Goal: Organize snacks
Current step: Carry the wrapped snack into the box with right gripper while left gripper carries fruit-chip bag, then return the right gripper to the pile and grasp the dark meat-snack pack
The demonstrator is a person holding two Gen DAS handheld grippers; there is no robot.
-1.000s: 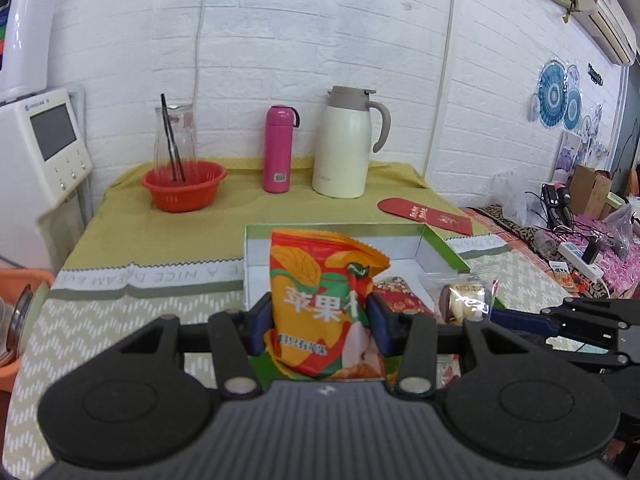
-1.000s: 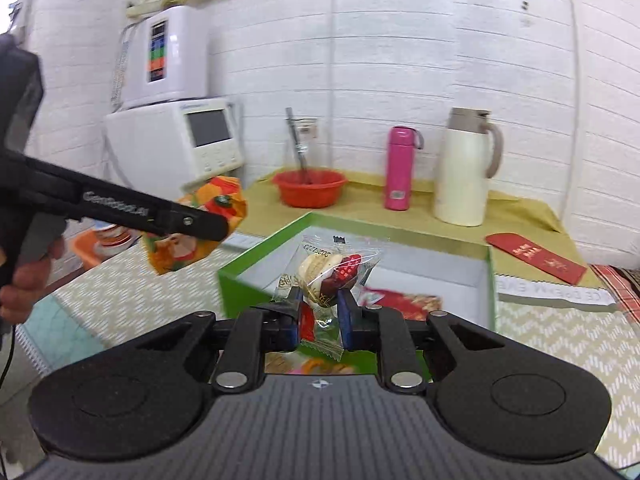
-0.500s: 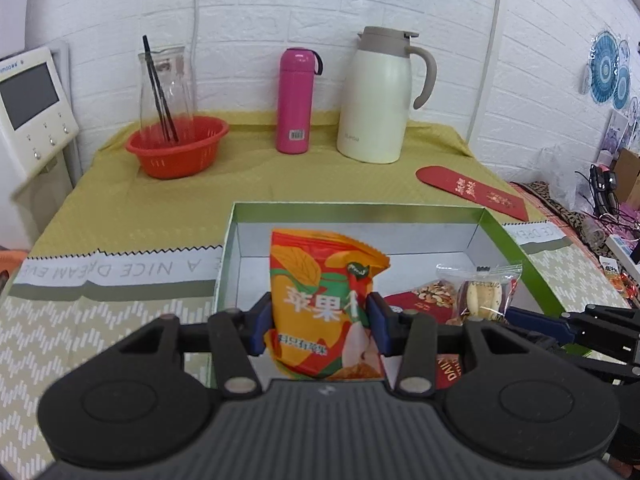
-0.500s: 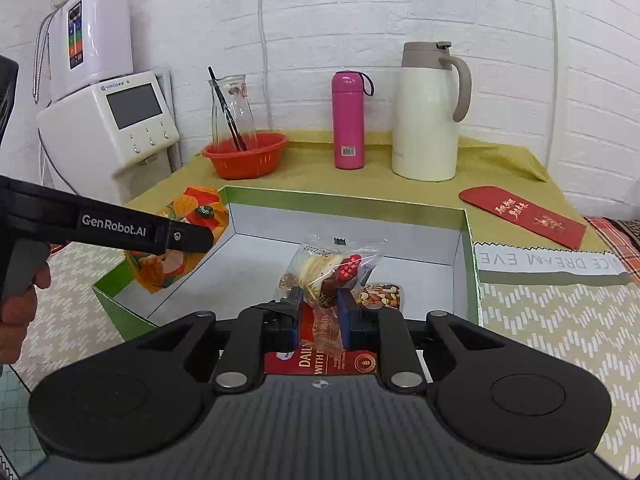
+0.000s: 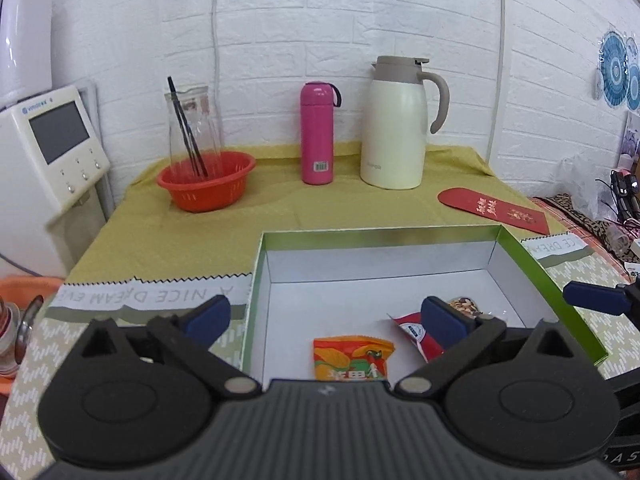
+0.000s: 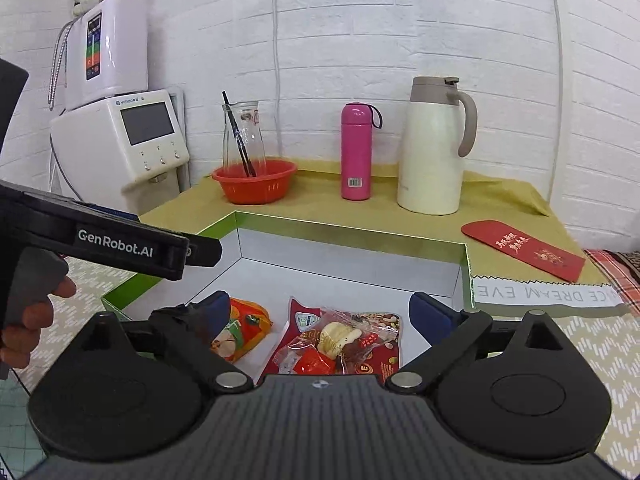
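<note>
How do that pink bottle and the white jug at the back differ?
The pink bottle is slim and straight-sided; the white jug is much wider and taller. The bottle has a small dark loop strap at its cap; the jug has a big beige side handle and a beige lid with a spout. Both stand upright on the yellow cloth by the brick wall, apart from each other.

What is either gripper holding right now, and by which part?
Nothing: both sets of jaws are opening, with the orange packet and the clear packet lying loose in the box.
</note>
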